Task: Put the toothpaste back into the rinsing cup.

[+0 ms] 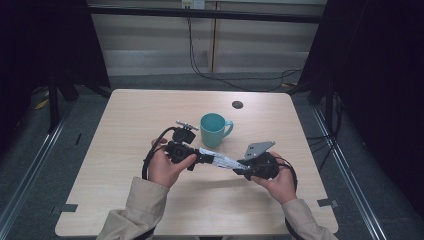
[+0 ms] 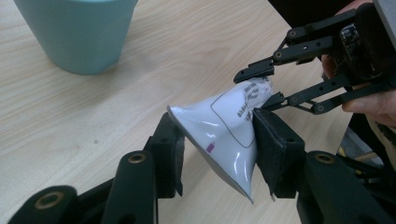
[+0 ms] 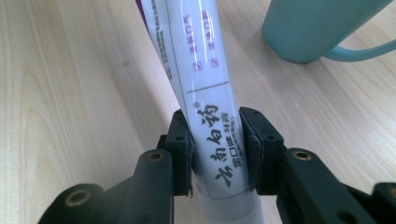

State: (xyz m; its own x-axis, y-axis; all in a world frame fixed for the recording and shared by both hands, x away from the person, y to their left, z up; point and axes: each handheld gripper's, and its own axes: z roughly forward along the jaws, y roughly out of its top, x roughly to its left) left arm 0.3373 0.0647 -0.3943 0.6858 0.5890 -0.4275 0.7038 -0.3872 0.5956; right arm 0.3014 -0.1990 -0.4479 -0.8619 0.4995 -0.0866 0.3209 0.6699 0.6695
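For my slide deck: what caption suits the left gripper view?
Both hand-held grippers clamp a white tube above the table, teal cup behind.

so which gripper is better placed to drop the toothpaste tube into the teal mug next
Probably the left. The left gripper pinches the tube's flat crimped tail and sits closest to the mug. The right gripper clamps the round cap end, farther from it, so it could let go first.

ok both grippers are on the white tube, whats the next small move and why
Probably carry the tube over the teal mug and lower it in. The right gripper clamps its printed end and the left gripper pinches its flat crimped end, so it hangs between them above the table, just in front of the mug.
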